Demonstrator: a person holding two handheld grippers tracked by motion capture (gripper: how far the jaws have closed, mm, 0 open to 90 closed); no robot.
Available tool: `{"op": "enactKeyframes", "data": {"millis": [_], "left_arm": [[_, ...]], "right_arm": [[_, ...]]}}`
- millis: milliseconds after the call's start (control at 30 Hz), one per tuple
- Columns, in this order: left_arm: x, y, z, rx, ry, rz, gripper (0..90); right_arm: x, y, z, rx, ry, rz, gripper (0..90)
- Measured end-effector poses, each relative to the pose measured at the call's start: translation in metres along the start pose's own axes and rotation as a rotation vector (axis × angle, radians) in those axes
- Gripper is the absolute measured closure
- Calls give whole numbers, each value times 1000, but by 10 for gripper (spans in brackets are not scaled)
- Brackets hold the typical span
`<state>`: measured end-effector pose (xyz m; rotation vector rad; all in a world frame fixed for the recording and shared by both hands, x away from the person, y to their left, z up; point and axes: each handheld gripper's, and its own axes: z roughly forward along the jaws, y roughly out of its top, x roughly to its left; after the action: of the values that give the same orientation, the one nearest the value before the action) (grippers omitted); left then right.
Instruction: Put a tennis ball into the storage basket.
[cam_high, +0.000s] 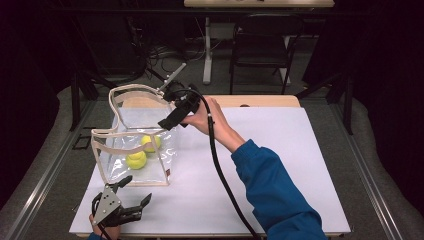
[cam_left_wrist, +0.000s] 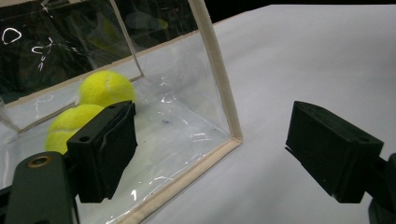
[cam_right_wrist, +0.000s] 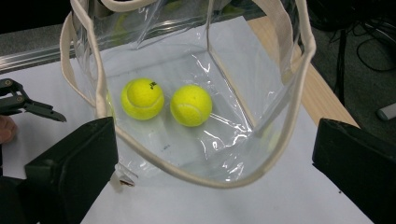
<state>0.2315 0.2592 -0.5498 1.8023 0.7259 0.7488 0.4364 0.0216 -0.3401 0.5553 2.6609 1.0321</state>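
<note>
Two tennis balls (cam_right_wrist: 166, 101) lie in the clear bag (cam_high: 150, 172) at the worktop's (cam_high: 280, 165) left, the right gripper (cam_right_wrist: 210, 172) wide-jawed above its mouth, the left gripper (cam_high: 134, 192) wide-jawed beside its near corner, seemingly ready to steady it.

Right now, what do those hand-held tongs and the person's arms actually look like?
Both are black. The left tongs carry a grey three-cornered plate with small holes on top, and their jaws end in blocky black pads. The right tongs have a thick black cable trailing back along the arm. The person's right arm wears a blue sleeve.
</note>
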Motion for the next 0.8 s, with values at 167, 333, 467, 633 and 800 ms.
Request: {"op": "enactKeyframes", "data": {"millis": [167, 333, 467, 633, 800], "left_arm": [[0, 0, 0, 1, 2, 1, 159], [0, 0, 0, 0, 2, 0, 159], [0, 0, 0, 1, 3, -1, 159], [0, 0, 0, 0, 6, 1, 159], [0, 0, -1, -1, 3, -3, 159]], "right_arm": [[-4, -11, -6, 0, 2, 12, 0], [-9, -22, -12, -1, 1, 28, 0], [-12, -30, -16, -3, 1, 37, 0], [-14, -40, -19, 3, -1, 37, 0], [-16, -54, -24, 2, -11, 47, 0]]}}
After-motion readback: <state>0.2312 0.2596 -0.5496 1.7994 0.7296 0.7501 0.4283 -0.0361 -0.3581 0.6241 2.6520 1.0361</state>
